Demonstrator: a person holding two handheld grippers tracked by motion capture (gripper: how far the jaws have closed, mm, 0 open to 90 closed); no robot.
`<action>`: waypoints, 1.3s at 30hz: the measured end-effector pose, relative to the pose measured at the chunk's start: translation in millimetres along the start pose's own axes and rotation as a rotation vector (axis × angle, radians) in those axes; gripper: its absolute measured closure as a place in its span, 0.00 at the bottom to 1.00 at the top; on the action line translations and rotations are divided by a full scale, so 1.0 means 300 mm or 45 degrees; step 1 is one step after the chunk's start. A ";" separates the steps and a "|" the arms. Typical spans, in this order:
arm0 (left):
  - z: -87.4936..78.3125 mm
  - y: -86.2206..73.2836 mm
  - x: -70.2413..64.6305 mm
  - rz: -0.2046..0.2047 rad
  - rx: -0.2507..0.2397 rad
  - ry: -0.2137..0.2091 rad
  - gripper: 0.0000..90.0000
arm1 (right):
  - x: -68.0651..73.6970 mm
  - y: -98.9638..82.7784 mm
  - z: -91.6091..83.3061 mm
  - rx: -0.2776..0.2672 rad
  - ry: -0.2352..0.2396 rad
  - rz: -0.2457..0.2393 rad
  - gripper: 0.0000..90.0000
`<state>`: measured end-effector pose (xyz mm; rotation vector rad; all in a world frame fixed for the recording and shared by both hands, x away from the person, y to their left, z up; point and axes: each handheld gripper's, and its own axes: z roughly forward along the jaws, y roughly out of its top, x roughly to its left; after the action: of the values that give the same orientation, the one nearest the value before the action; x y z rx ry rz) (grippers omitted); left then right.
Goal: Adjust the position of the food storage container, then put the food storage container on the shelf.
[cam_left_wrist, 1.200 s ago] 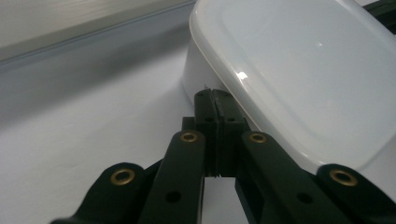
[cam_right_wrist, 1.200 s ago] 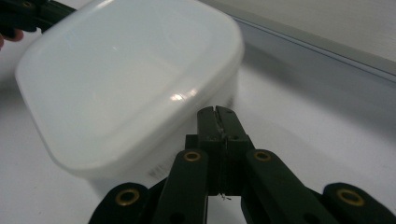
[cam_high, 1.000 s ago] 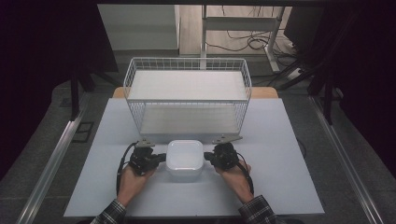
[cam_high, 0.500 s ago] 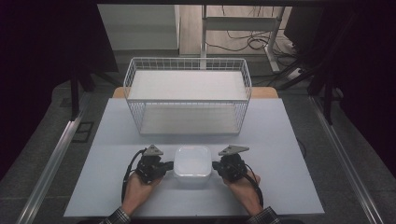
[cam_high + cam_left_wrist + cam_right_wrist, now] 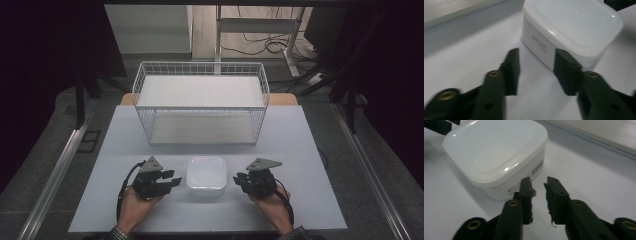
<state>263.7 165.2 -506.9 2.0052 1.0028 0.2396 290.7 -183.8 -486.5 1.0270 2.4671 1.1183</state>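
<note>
Left claw [image 5: 172, 183]: jaws spread, having just been opening, with nothing between them; in the left gripper view [image 5: 536, 71] bare worktop shows in the gap, and the tips point at the near side wall of the box [image 5: 571, 27] without touching it. Right claw [image 5: 239, 179]: jaws parted by a narrow gap, also just opened, nothing between them; in the right gripper view [image 5: 537, 192] the tips stand just beside the labelled side wall of the box [image 5: 494, 150], and contact cannot be confirmed. Each claw is carried in one of the person's hands, left hand [image 5: 136, 207] and right hand [image 5: 272, 205], both entering from the near edge. The box [image 5: 206, 173] is white, square with rounded corners, lid on, upright on the worktop [image 5: 310, 150] between the two claws, near the front edge. Printed labels on two of its side walls are too small to read. Behind the box, well apart, a white wire basket [image 5: 200, 102] stands on the worktop, with a flat white panel inside it.
</note>
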 end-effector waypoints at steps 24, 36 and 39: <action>-0.032 -0.078 0.040 -0.046 -0.063 -0.084 0.10 | -0.020 -0.046 0.001 -0.021 0.001 -0.031 0.07; -0.010 -0.070 0.045 -0.004 -0.101 -0.087 0.06 | -0.016 -0.027 0.004 -0.054 0.040 -0.029 0.03; -0.003 -0.062 0.040 0.002 -0.104 -0.095 0.04 | -0.018 -0.015 0.002 -0.056 0.042 -0.029 0.03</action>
<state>260.8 180.2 -523.0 1.9271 0.9298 0.2024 292.5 -189.3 -490.6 0.9733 2.4614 1.1864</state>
